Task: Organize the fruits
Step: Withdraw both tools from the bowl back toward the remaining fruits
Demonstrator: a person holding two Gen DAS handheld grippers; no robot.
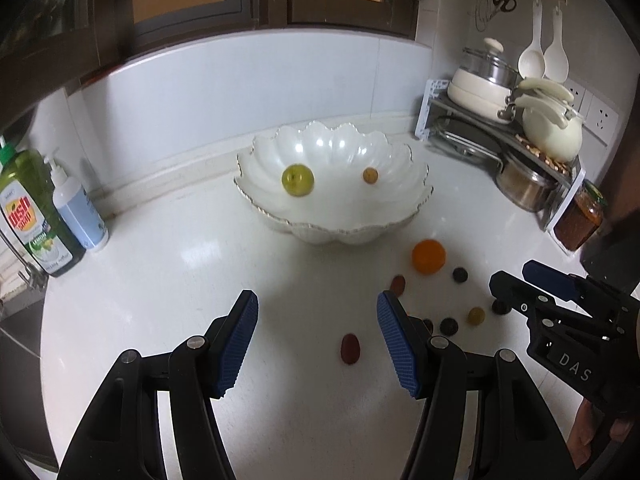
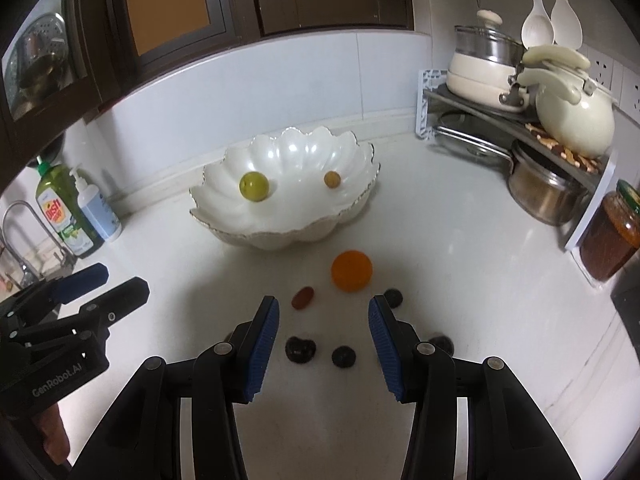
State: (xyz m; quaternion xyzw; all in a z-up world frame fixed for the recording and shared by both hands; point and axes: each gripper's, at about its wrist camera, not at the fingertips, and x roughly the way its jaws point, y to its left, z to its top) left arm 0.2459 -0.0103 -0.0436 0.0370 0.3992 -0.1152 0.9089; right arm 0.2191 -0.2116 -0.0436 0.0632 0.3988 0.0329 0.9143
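A white scalloped bowl (image 1: 348, 236) (image 2: 280, 236) stands on the counter and holds a green fruit (image 1: 297, 180) (image 2: 253, 186) and a small tan fruit (image 1: 370, 175) (image 2: 332, 179). An orange (image 1: 429, 257) (image 2: 351, 271) lies on the counter in front of the bowl, with several small dark and red fruits around it, such as a red one (image 1: 350, 349) and a dark one (image 2: 343, 357). My left gripper (image 1: 318, 312) is open and empty above the counter. My right gripper (image 2: 324, 316) is open and empty above the small dark fruits.
Dish soap (image 1: 32, 216) and a pump bottle (image 1: 78, 212) stand at the left by a tap (image 2: 24, 232). A rack with pots and a kettle (image 2: 572, 116) fills the right corner, with a honey jar (image 2: 612, 236) beside it.
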